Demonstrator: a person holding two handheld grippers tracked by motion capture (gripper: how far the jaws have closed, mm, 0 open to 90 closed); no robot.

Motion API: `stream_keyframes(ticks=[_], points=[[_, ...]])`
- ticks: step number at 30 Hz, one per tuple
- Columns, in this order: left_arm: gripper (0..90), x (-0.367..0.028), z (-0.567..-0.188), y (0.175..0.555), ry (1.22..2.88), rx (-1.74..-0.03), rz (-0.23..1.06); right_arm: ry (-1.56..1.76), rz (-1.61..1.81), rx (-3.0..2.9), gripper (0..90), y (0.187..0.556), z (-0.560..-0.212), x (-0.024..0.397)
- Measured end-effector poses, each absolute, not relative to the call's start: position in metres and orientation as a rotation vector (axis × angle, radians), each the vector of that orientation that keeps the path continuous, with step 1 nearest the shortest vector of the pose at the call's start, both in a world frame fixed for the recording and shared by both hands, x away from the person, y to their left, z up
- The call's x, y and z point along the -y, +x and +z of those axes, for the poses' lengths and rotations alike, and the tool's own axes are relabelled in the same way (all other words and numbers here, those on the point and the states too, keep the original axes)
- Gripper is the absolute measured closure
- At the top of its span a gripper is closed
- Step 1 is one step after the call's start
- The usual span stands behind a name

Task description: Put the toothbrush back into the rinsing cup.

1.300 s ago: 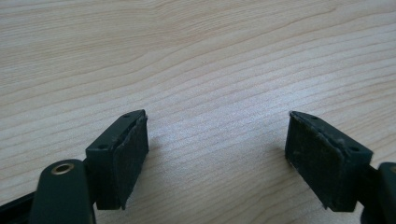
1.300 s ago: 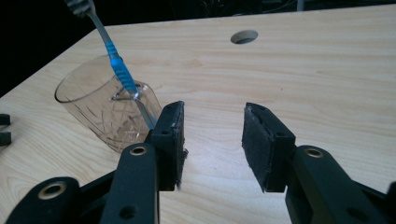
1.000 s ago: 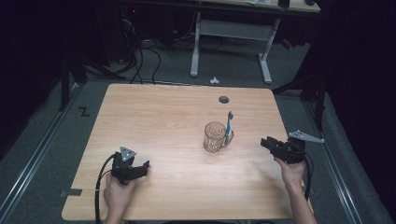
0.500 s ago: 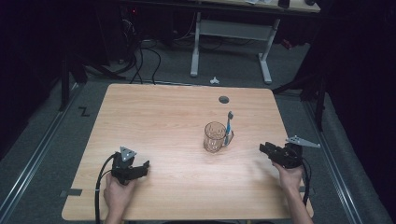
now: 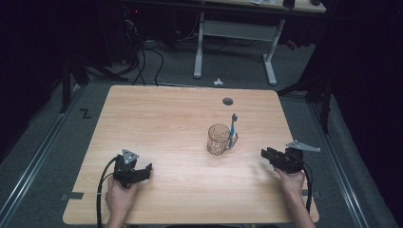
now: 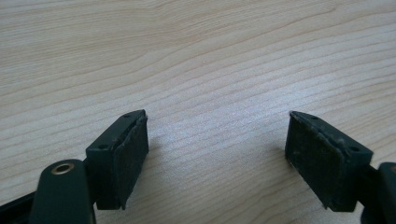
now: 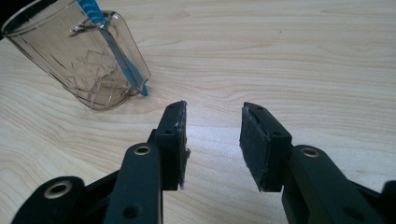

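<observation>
A clear glass cup [image 5: 218, 139] stands upright near the middle of the wooden tabletop [image 5: 161, 118], with a blue toothbrush [image 5: 232, 129] propped in it, head up, leaning against the rim on the cup's right side. The right gripper [image 5: 267, 155] lies low over the tabletop to the right of the cup, held by the person's right hand [image 5: 291, 180], its jaws pointing left toward the cup but well short of it. In the right gripper view the right gripper's [image 7: 212, 140] jaws stand partly spread with only bare wood between them; the cup [image 7: 79, 56] sits ahead and off to the upper left of the jaws, apart from both pads, the toothbrush handle [image 7: 116, 51] slanting down inside it. The left gripper [image 5: 147, 167] rests near the front left of the tabletop, well apart from the cup, in the left hand [image 5: 119, 199]. In its own view the left gripper's [image 6: 217, 144] jaws are spread wide over bare wood.
</observation>
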State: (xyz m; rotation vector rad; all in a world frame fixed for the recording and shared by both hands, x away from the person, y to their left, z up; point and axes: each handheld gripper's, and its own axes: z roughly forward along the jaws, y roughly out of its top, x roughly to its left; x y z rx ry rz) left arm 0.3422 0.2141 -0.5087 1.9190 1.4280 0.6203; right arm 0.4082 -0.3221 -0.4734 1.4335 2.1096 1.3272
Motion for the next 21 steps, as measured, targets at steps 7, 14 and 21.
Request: stream_keyframes(ticks=[7, 14, 21], points=[[22.0, -0.214, -0.509, 0.342, 1.919, -1.428, 0.62, 1.434, 1.278, -2.132, 61.3, 0.41, -0.481, 0.318], [22.0, -0.214, -0.509, 0.342, 1.919, -1.428, 0.62, 1.44, 1.241, -2.139, 61.2, 0.414, -0.485, 0.317], [22.0, -0.214, -0.509, 0.342, 1.919, -1.428, 0.621, 1.439, 1.199, -2.146, 61.0, 0.419, -0.492, 0.313]])
